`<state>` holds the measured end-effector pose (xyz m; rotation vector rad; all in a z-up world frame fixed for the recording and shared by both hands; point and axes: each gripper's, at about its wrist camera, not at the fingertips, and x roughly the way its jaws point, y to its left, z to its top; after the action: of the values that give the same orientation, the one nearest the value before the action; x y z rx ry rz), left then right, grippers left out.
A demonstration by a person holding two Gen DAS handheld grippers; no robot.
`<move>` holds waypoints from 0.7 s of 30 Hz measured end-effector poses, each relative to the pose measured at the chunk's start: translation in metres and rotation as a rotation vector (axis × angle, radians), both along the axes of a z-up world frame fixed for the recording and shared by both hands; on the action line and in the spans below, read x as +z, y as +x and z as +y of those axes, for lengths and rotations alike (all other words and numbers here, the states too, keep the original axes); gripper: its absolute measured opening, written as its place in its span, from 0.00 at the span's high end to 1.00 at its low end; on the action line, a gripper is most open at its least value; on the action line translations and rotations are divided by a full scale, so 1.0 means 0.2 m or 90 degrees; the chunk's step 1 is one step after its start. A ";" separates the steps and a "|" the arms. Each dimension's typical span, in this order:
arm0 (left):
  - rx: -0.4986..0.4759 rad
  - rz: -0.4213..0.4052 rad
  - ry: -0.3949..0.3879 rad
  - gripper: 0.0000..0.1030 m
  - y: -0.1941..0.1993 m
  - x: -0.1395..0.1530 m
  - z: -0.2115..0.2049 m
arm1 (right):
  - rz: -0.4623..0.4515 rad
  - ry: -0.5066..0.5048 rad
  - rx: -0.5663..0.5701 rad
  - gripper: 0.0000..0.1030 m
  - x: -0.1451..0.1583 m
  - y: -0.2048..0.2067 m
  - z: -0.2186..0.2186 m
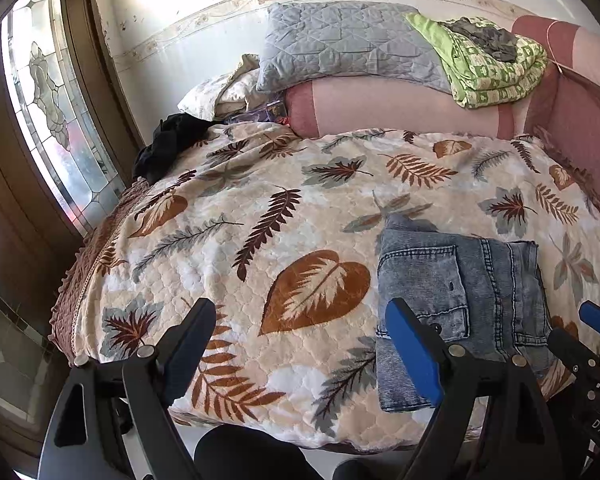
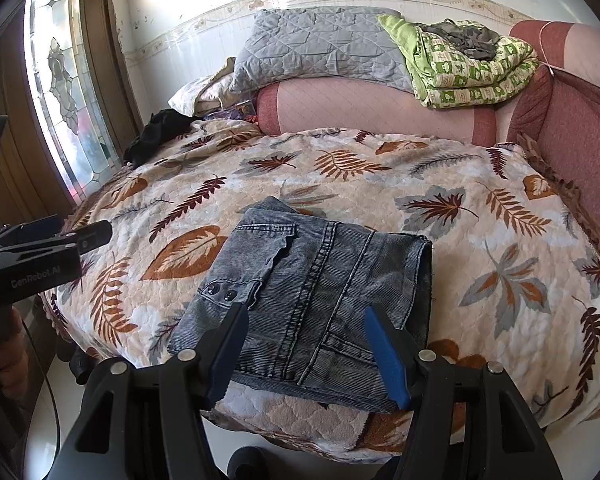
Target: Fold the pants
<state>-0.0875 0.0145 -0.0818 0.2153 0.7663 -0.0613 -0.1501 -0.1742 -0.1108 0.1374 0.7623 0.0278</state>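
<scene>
Lying folded on one leaf-print quilt (image 2: 480, 216), a single pair of denim pants (image 2: 308, 292) sits just ahead of the right gripper (image 2: 306, 348). Both grippers stand spread, holding nothing. The left gripper (image 1: 300, 344) hovers beside the pants.

The faded blue-grey jeans (image 2: 300, 296) lie folded into a compact rectangle near the bed's (image 2: 480, 208) front edge.

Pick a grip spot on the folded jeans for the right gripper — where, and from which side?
Probably the near edge of the jeans, where the stacked layers hang slightly over the bed's front edge. Come in low from the front with the right gripper, already open and straddling that edge. One finger could slip under the overhang and pinch all layers, so the fold holds.
</scene>
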 end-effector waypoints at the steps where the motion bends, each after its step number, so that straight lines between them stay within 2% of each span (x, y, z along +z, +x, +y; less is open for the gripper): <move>1: 0.000 0.001 0.000 0.15 0.00 0.00 0.00 | 0.000 -0.001 0.000 0.37 0.00 0.00 0.00; 21: -0.013 -0.006 0.010 0.15 -0.01 0.02 -0.04 | -0.009 0.014 -0.014 0.37 0.02 -0.01 -0.05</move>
<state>-0.0899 0.0060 -0.0770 0.2386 0.7552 -0.0740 -0.1513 -0.1849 -0.1075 0.1664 0.7462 0.0157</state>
